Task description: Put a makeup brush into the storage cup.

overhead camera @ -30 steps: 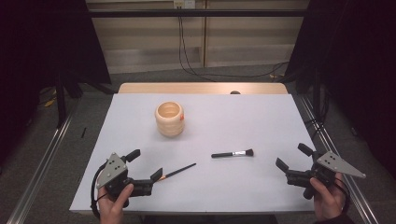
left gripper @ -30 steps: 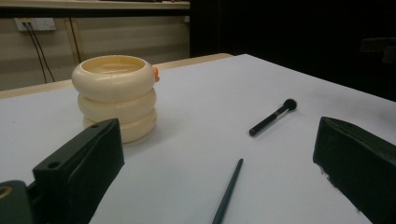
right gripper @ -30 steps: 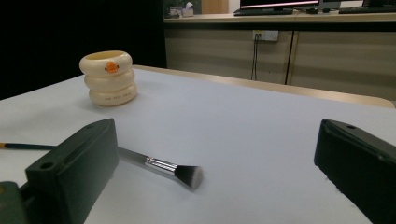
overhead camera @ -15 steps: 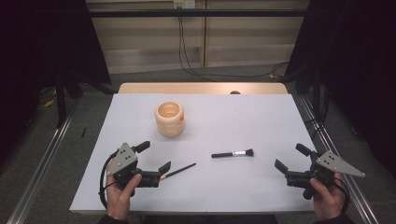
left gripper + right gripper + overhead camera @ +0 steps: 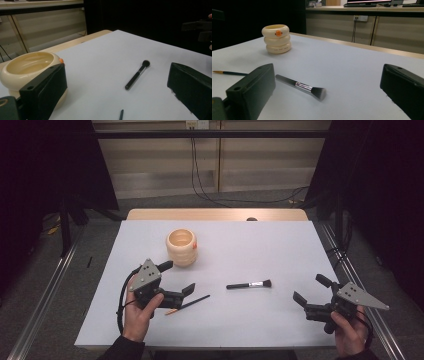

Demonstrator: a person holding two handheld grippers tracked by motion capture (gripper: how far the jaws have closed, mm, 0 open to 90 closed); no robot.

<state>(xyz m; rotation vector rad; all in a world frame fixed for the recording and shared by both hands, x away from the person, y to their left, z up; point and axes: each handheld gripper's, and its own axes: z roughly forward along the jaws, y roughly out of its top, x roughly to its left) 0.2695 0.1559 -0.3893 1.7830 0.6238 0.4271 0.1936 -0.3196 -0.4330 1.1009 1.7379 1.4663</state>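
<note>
A cream ribbed cup [image 5: 181, 247] with an orange mark stands left of centre on the white table [image 5: 260, 245]. A black makeup brush [image 5: 248, 284] lies mid-table, bristles pointing right. Close to the front edge lies a thin dark brush [image 5: 192, 303] with an orange end. My left gripper [image 5: 177, 277] is open just left of the thin brush, below the cup, holding nothing. In the left gripper view the cup [image 5: 30, 65] sits behind the left jaw and the makeup brush [image 5: 137, 75] lies ahead. My right gripper [image 5: 310, 289] is open at the front right, facing the makeup brush [image 5: 300, 86] and the cup [image 5: 277, 38].
The table's wooden back edge [image 5: 215, 214] runs behind the white sheet. Metal rails [image 5: 45, 295] flank both sides, and cables [image 5: 200, 175] hang at the far wall. Bare white surface stretches between the cup and the right edge.
My left gripper has moved forward and to the right, closer to the cup and the thin brush. The right gripper has barely shifted. Nothing on the table moved.
</note>
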